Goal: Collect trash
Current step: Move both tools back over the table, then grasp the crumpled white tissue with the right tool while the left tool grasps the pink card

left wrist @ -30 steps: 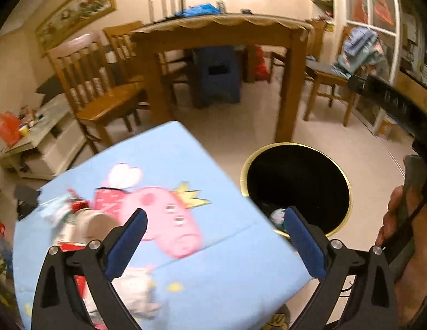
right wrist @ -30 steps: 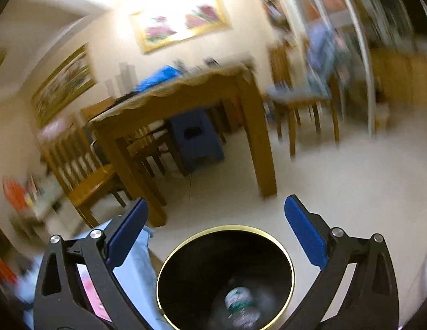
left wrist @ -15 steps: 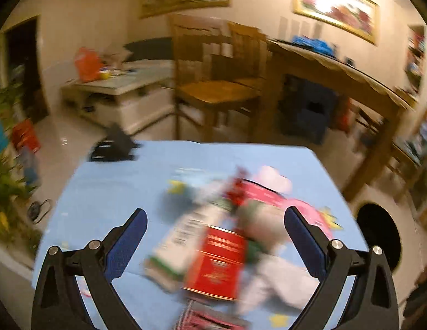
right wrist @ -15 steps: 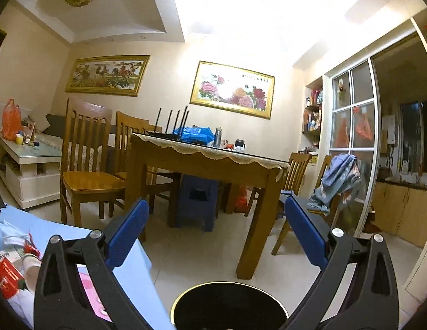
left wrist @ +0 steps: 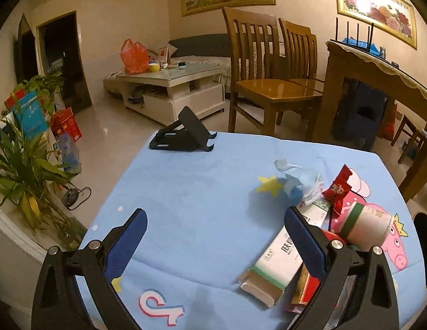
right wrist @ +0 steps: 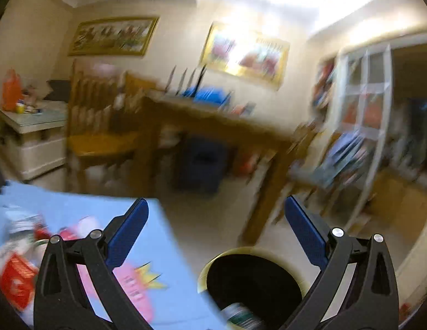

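A pile of trash lies on the blue cartoon tablecloth (left wrist: 199, 192): a white and green carton (left wrist: 282, 255), a paper cup (left wrist: 364, 227), a red candy wrapper (left wrist: 337, 189), crumpled pale paper (left wrist: 296, 176) and a red box (right wrist: 16, 276). My left gripper (left wrist: 213, 233) is open and empty above the cloth, its right finger over the carton. My right gripper (right wrist: 213, 231) is open and empty above the black, gold-rimmed bin (right wrist: 252, 280), which holds a can (right wrist: 241, 316). The right wrist view is blurred.
A black phone stand (left wrist: 183, 134) sits at the table's far edge. Wooden chairs (left wrist: 268, 82), a dining table (left wrist: 378, 77) and a white coffee table (left wrist: 172, 88) stand beyond. Plants (left wrist: 26, 165) are at the left.
My left gripper has swung left from the bin side to over the trash pile. My right gripper stays open over the bin, and its view has tilted down and left.
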### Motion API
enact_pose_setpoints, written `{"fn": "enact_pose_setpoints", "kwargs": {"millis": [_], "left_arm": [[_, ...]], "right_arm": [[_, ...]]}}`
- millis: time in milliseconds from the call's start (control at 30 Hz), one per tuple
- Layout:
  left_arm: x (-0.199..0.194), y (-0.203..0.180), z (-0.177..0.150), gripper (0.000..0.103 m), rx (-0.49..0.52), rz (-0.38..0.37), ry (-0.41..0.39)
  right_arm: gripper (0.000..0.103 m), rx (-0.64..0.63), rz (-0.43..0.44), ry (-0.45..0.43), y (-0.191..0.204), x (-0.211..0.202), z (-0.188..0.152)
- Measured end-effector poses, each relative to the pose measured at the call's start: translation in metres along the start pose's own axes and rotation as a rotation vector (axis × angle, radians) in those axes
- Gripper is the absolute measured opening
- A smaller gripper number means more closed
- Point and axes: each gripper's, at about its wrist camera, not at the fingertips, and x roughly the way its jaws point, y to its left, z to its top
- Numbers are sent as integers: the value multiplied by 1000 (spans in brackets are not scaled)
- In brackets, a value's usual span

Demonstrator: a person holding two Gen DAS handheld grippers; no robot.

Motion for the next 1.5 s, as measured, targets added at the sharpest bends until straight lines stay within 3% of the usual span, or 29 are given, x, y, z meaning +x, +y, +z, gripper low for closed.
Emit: {"fn": "enact_pose_setpoints", "kwargs": {"millis": [100, 133, 233, 267, 333, 433, 533, 567, 633, 667, 733, 867, 933, 967, 1100, 1133, 1200, 1233, 1267, 1300, 1333, 1400, 1500], "left_arm": [[1, 3, -1, 96, -3, 4, 2], [2, 3, -2, 96, 2, 7, 3], [6, -3, -2, 96, 20, 7, 12], [7, -5, -4, 96, 27, 3, 18], [7, -13, -6, 96, 36, -7, 27], [5, -23, -9, 96, 61, -13, 22], [-4, -34, -13, 96, 95, -14, -5], [-8, -36, -14, 96, 105, -21, -13], [-14, -37, -16, 96, 117, -41, -24], [-17, -37, -18, 96, 125, -53, -31], [-20, -34, -23, 96, 144, -68, -43], [-17, -26, -33, 96, 163, -99, -50], [-14, -21, -36, 96, 164, -126, -44], [-11, -17, -38, 96, 161, -147, -43], [-3, -6, -50, 96, 161, -175, -49], [3, -2, -55, 96, 165, -174, -42], [9, 4, -56, 96, 144, -208, 4], [8, 7, -54, 96, 136, -242, 1], [6, 11, -52, 96, 129, -256, -17], [6, 13, -51, 96, 126, -254, -23], [8, 14, -50, 96, 120, -271, -11], [12, 14, -49, 96, 111, -300, 11], [11, 13, -50, 96, 115, -321, 6]], "right_arm": [[98, 328, 202, 116, -45, 24, -5], [98, 420, 215, 144, -60, 31, -8], [98, 697, 107, 360, -97, 65, -21], [98, 805, 120, 446, -106, 77, -31], [98, 939, 222, 486, -113, 89, -44], [98, 814, 190, 420, -100, 87, -28], [98, 412, 103, 260, -53, 71, 6], [98, 306, 90, 248, -39, 69, 7], [98, 22, 107, 283, 3, 73, 1], [98, -35, 94, 310, 12, 78, -7], [98, -23, 111, 361, 18, 85, -16], [98, 98, 416, 395, 26, 85, -18], [98, 116, 649, 412, 44, 73, -18], [98, 99, 719, 418, 52, 67, -18], [96, -124, 843, 424, 99, 29, -34], [93, -189, 880, 436, 115, 19, -41], [70, -289, 869, 454, 133, 5, -62], [63, -335, 853, 476, 139, -3, -78], [43, -351, 846, 502, 142, -2, -86], [14, -348, 849, 552, 141, 4, -98], [3, -326, 862, 599, 142, 12, -104], [3, -252, 866, 599, 138, 17, -96], [3, -68, 909, 481, 107, 16, -61]]}}
